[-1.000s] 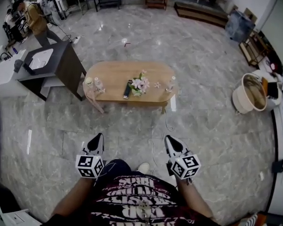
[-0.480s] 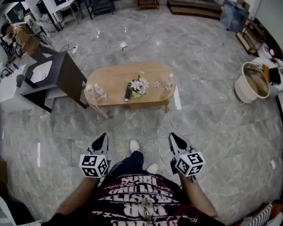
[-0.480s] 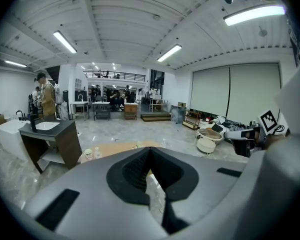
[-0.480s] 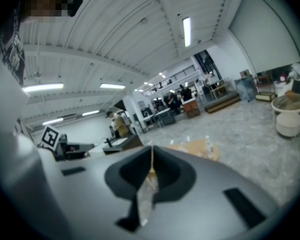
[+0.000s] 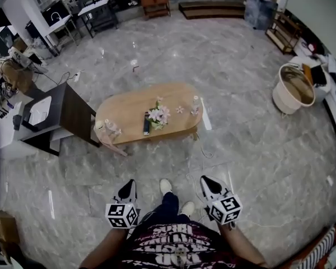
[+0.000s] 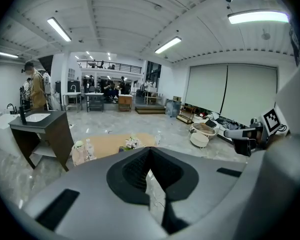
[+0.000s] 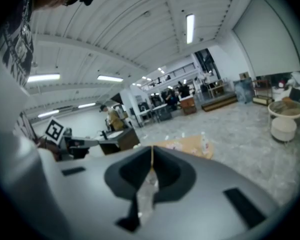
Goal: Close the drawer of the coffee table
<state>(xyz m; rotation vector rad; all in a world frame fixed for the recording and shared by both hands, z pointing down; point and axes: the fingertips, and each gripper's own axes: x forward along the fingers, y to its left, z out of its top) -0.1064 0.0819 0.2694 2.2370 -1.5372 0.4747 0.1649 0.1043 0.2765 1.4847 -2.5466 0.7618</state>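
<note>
Both the left gripper (image 5: 127, 190) and right gripper (image 5: 208, 185) have jaws closed and empty, low in frame; the coffee table (image 5: 129, 108) sits mid-frame.

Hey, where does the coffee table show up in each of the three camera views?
Head view: coffee table in the middle of the picture.
Left gripper view: coffee table a little left of centre.
Right gripper view: coffee table right of centre.
Shared landmark: the dark sink cabinet, left of the table in every view.
</note>
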